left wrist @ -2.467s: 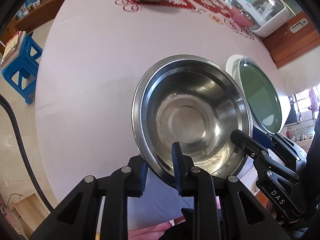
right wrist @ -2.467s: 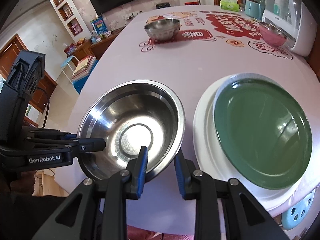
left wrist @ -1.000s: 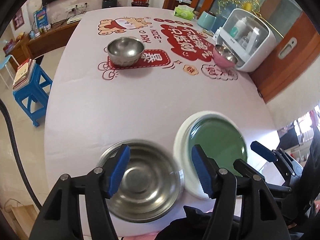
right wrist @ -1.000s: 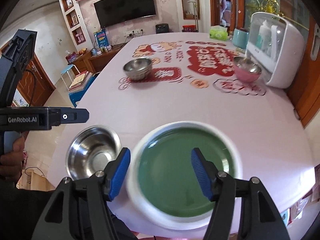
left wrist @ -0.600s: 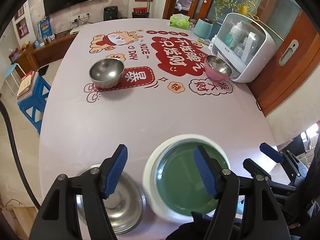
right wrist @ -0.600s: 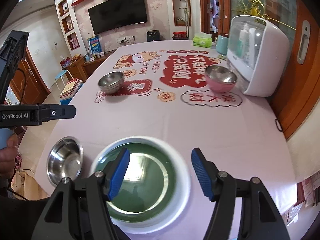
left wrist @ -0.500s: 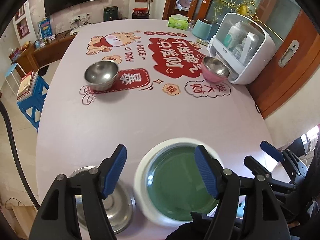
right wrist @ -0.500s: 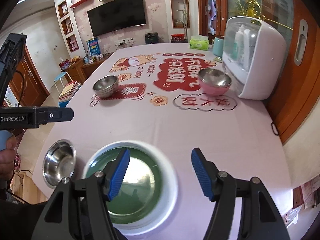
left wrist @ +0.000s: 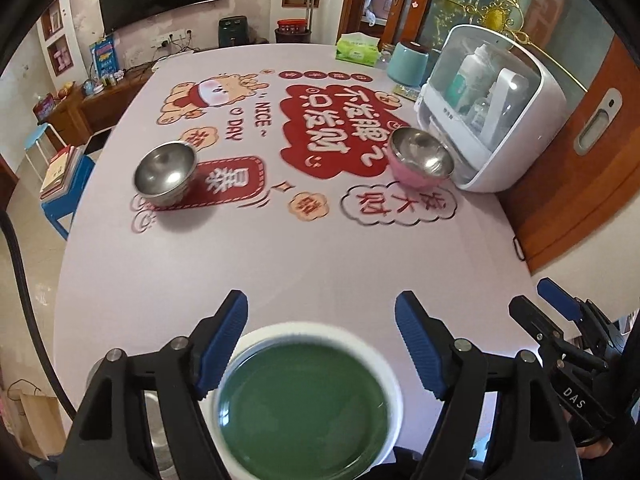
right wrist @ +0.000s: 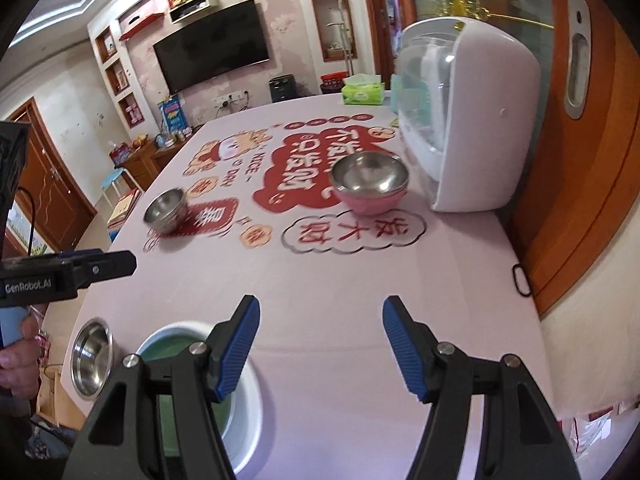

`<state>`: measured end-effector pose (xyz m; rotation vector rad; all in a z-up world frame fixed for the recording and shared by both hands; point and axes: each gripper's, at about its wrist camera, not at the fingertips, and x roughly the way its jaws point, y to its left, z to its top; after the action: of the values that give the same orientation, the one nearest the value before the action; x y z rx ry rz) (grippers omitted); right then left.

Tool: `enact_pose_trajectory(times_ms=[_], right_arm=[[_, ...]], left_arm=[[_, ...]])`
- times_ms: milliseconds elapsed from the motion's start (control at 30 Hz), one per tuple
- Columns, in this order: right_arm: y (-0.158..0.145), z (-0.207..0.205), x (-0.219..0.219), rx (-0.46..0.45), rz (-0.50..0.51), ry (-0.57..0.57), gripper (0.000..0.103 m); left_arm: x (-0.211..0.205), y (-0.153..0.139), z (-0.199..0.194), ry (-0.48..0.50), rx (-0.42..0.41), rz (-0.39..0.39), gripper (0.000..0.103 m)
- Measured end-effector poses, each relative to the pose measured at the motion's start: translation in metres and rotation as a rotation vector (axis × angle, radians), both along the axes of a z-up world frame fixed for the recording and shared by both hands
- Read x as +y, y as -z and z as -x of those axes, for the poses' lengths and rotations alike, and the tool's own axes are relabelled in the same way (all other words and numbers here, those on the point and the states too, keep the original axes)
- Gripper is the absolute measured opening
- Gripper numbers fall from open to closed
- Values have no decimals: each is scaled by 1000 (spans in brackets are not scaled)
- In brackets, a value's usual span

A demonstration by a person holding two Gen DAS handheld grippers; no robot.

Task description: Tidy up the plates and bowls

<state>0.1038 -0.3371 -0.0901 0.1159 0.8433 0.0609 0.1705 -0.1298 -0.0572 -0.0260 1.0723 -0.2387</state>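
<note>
The large steel bowl lies at the table's near left edge, the green plate beside it below the left gripper, whose empty jaws have just been opening. The right gripper gapes empty over bare cloth, its arms hiding part of the plate.

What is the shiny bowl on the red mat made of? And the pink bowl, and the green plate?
The small bowl looks like polished steel: silvery, with mirror glints. The pink bowl seems to be steel inside, with a matte pink shell outside, probably plastic. The green plate is glossy and reflects light, so likely glazed ceramic or melamine; the look leaves that open. It sits on a white plate.
</note>
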Motion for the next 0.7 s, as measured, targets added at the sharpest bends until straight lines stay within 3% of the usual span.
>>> enact_pose_trajectory(times_ms=[167,400,700], right_arm=[[-6,-23,-28,2,-24,27,64],[-13,-59,-63,10,-93,42,64],[-18,-110,-87,-12,-105,47,64]], left_arm=[[-28,-7,-28,30,10,51,75],[-58,-17,-69,37,11,63,76],[-78,-23,-126,10,22,44,77]])
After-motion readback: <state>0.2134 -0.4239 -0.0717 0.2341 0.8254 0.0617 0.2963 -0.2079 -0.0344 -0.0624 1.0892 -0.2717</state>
